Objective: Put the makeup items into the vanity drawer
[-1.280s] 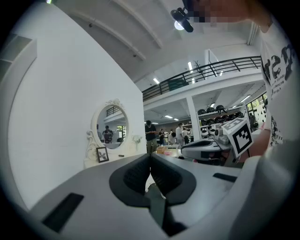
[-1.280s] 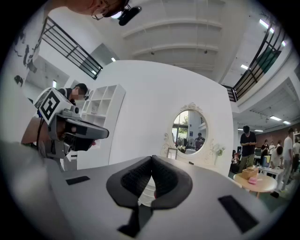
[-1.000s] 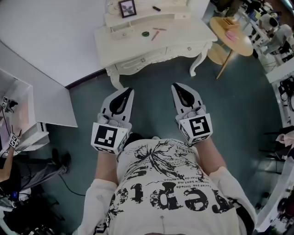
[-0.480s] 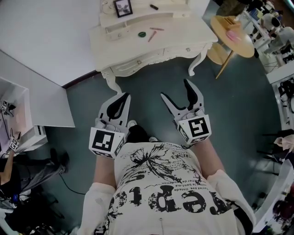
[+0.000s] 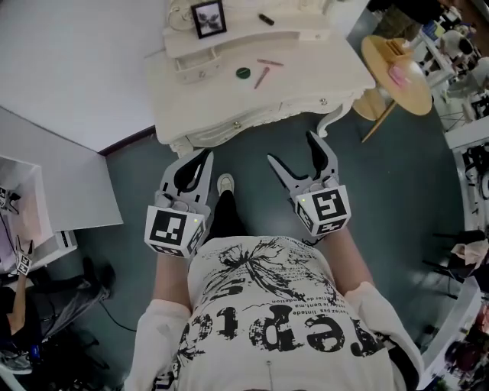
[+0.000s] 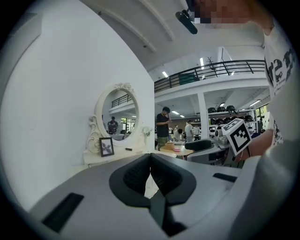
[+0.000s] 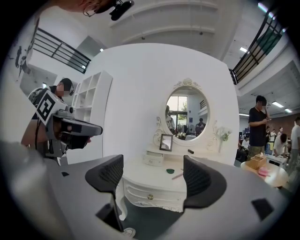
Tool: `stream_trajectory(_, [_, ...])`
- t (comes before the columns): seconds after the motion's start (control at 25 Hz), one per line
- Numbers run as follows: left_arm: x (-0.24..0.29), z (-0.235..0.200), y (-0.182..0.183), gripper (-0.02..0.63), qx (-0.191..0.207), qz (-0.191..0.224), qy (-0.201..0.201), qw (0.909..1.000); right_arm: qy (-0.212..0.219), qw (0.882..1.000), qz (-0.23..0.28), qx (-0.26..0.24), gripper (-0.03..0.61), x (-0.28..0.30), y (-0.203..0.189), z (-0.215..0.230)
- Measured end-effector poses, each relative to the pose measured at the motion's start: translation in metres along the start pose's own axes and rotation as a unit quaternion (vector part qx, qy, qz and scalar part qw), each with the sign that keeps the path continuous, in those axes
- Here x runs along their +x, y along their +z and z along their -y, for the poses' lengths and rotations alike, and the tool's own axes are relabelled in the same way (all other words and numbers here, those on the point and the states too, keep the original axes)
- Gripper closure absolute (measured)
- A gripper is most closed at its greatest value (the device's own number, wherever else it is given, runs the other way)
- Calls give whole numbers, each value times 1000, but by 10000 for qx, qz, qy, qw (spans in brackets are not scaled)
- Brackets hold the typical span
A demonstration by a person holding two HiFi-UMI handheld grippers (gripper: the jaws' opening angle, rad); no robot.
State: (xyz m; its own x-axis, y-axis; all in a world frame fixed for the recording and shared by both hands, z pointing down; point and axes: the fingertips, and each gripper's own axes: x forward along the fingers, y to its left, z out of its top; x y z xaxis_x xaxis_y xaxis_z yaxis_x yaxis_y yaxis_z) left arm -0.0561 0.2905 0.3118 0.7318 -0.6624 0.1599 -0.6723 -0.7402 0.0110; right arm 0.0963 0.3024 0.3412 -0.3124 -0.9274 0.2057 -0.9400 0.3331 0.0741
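The white vanity [image 5: 306,76] stands just ahead of me, its drawers shut, one knob [image 5: 324,101] showing. On its top lie a green round compact [image 5: 243,73] and two pink sticks [image 5: 261,77]. A small black item [image 5: 266,19] rests on the upper shelf. My left gripper [image 5: 200,164] is shut and empty, short of the vanity's front left corner. My right gripper [image 5: 292,150] is opening, nothing between its jaws, still short of the front edge. The right gripper view frames the compact [image 7: 170,171] and a drawer knob [image 7: 150,197] between the pads.
A framed picture [image 5: 208,17] and an oval mirror [image 7: 186,112] stand at the vanity's back. A round wooden side table [image 5: 397,65] is at its right. White furniture [image 5: 46,198] lies to the left. My shoe [image 5: 225,184] is on the teal floor. People stand beyond.
The right gripper's jaws have swung from shut to wide apart. I have stepped closer, so the vanity sits nearer both grippers. The left gripper stays shut.
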Motion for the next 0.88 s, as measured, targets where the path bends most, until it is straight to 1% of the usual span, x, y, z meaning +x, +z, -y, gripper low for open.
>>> stream_trajectory(0.28, [103, -108, 18, 600, -134, 27, -234, 9996, 8, 9978, -594, 286, 181, 141, 8, 50])
stream_trajectory(0.52, [179, -186, 30, 600, -152, 51, -405, 9990, -69, 9942, -991, 410, 186, 246, 8, 87])
stream_trajectory(0.68, [210, -224, 26, 600, -206, -31, -443, 9988, -64, 9921, -1165, 467, 186, 293, 4, 99])
stream_trajectory(0.76, [221, -236, 19, 600, -282, -145, -409, 9987, -31, 9908, -1250, 518, 186, 309, 0, 104])
stream_trajectory(0.88, [238, -248, 8, 600, -396, -294, -305, 9983, 118, 9870, -1504, 561, 189, 330, -13, 114])
